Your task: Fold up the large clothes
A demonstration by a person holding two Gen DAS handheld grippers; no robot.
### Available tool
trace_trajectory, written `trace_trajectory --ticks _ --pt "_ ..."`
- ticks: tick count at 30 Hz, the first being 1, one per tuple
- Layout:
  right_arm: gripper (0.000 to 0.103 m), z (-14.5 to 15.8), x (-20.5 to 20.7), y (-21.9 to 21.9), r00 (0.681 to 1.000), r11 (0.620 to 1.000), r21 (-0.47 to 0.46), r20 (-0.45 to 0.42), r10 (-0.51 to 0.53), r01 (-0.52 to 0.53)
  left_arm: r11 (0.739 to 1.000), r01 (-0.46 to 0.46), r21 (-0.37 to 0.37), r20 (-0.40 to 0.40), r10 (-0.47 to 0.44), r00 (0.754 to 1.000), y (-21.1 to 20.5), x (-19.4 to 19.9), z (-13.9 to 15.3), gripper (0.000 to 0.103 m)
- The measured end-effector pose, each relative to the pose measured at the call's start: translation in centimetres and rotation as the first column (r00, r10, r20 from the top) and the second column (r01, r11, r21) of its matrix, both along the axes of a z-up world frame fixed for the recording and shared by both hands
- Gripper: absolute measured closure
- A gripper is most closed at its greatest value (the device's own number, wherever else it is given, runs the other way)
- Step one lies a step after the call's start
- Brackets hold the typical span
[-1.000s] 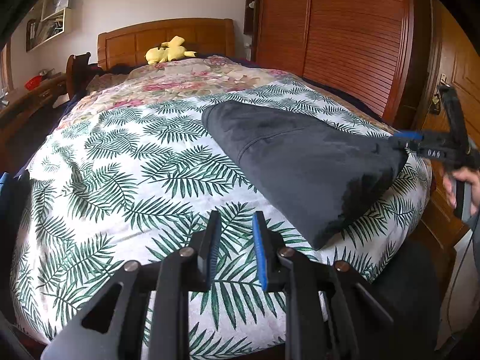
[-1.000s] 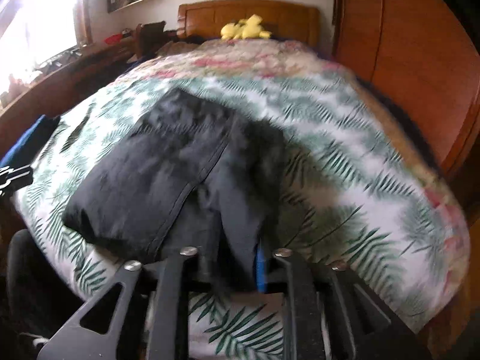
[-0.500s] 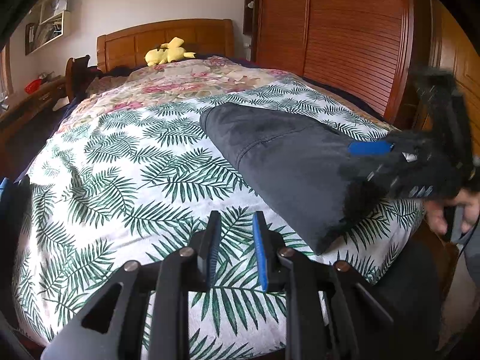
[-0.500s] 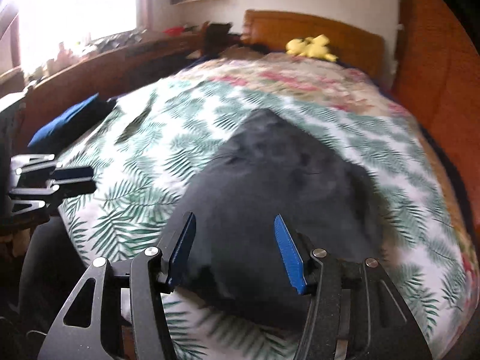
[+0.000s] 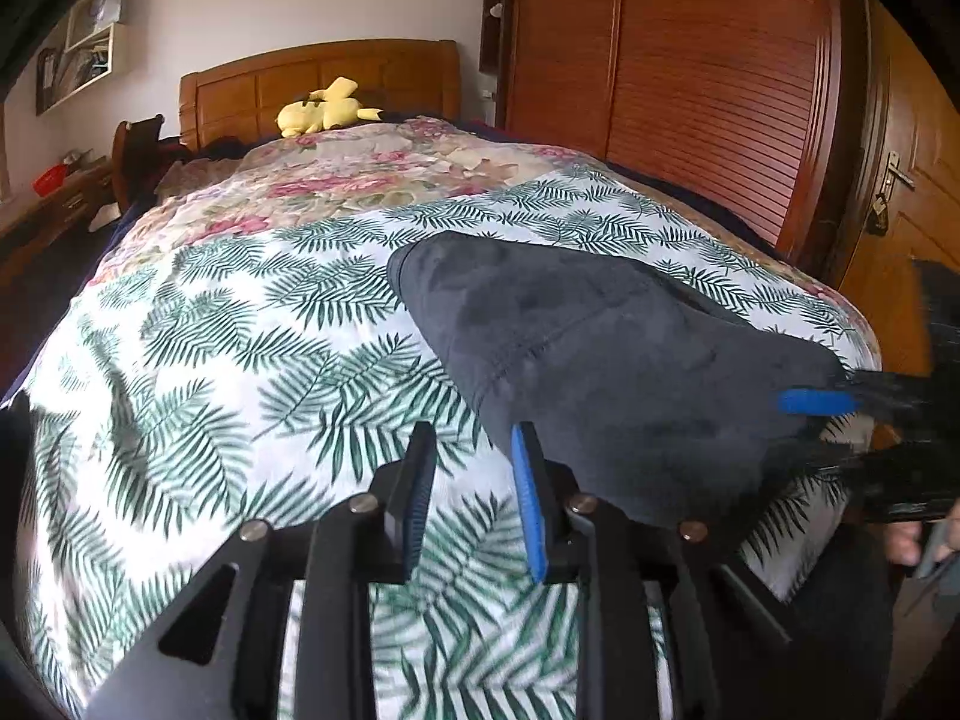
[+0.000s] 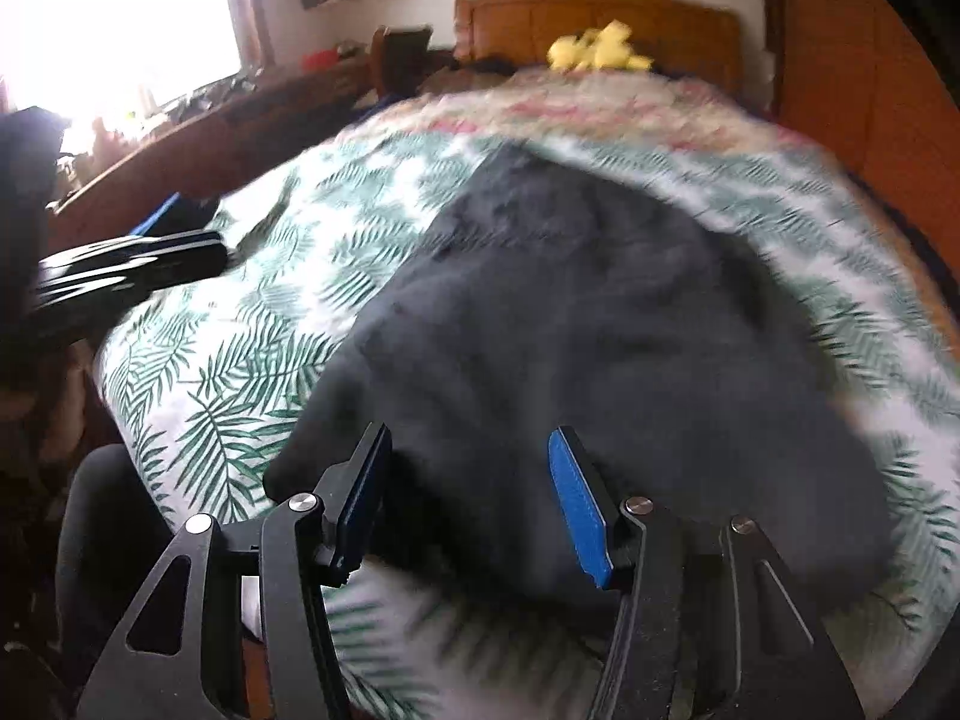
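Note:
A dark grey folded garment [image 5: 600,360] lies on the leaf-print bedspread [image 5: 240,360] near the bed's foot, to the right. My left gripper [image 5: 471,450] hovers over the bedspread just left of the garment's near corner. Its jaws are opening and only the sheet shows between them. My right gripper [image 6: 469,450] stands open over the near edge of the garment [image 6: 600,312], with the cloth lying under the gap and the pads not pressing it. In the left wrist view the right gripper's blue pad [image 5: 816,402] shows blurred at the garment's right corner.
A yellow plush toy [image 5: 327,114] rests by the wooden headboard [image 5: 318,78]. A brown wardrobe [image 5: 690,90] runs along the right side. A desk [image 6: 180,138] under a bright window lines the left. A person's dark-clad leg [image 6: 102,516] is at the bed's foot.
The right gripper let go of the garment's edge, opened wide and swung over the garment. The left gripper slid right towards the garment's corner, its jaws a little wider.

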State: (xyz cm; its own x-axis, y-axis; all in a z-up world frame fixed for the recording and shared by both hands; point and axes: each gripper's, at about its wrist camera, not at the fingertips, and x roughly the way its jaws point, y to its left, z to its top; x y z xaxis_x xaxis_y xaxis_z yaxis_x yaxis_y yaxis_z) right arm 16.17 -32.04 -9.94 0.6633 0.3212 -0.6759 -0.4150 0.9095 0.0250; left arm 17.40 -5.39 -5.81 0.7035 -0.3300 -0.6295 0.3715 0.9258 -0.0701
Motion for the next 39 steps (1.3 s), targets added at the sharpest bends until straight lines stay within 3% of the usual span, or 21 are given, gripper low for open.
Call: trace_trajectory --ticks 6,11,27,32,39 --pt "0.047 0.9 -2.3 -6.0 0.985 0.983 -0.083 0.064 -0.16 0.165 1.0 0.017 0.021 -0.001 -0.017 1.0 -1.3 4.3 -0.3 0.079" --pt "0.047 -1.1 -1.3 -9.7 0.967 0.964 -0.077 -0.006 -0.255 0.254 0.999 0.027 0.027 -0.026 -0.026 0.999 -2.1 7.4 -1.1 0.078" --pt "0.045 -4.9 3.7 -11.2 0.963 0.968 0.06 -0.139 -0.232 0.242 0.995 0.036 0.089 -0.101 -0.027 0.995 -5.4 18.4 -4.2 0.078" --pt "0.044 -4.7 3.7 -11.1 0.965 0.97 0.052 -0.129 -0.229 0.237 0.995 0.027 0.095 -0.138 -0.014 0.99 -5.6 21.7 -5.4 0.076" --pt "0.044 -4.5 3.9 -10.8 0.964 0.97 0.045 -0.127 -0.233 0.24 0.995 -0.021 0.102 -0.181 0.04 0.983 -4.8 24.7 -7.5 0.054"
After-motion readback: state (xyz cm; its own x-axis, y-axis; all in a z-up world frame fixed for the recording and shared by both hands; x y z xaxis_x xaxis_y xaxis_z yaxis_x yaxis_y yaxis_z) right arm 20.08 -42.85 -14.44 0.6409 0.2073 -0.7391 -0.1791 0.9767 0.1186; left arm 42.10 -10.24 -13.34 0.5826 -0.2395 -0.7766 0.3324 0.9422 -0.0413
